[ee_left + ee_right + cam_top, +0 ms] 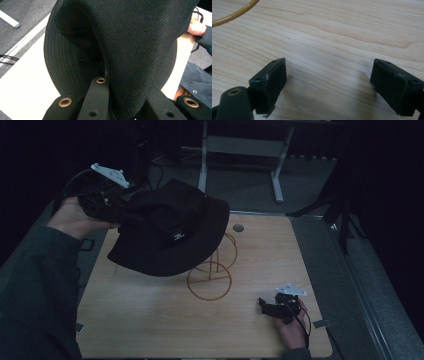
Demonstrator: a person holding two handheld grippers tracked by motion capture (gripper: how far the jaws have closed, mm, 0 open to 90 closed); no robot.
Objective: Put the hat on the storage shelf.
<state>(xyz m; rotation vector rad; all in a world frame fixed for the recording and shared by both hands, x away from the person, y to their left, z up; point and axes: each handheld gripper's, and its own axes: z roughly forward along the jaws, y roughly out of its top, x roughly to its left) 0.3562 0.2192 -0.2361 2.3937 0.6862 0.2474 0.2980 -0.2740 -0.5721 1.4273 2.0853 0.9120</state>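
The wooden desk [150, 320] stretches out under everything, pale grain all the way to its near edge. Above its far-left corner hangs the black bucket hat [170, 227], well clear of the surface, brim wide and tilted. Under it stands a yellow wire stand [210, 277], its round base ring flat on the middle of the desk, its upper loops partly hidden by the brim.

The left claw [117, 200] comes in from the left edge, pinching the hat fabric. The left gripper view brings that right up close: a fold of twill cloth [130, 62] squeezed between the two black jaws, the stitched brim [57, 62] curving behind, and a person's sleeve [197, 80] off to the side.

Down at the near-right corner, the right claw [267, 306] sits low by the desk, jaws spread. The right gripper view confirms it: bare wood between the jaws [328, 77], and a slice of the yellow ring [234, 13] in the corner.

A small white label [177, 237] shows on the hat's crown band; its writing is too small to read.
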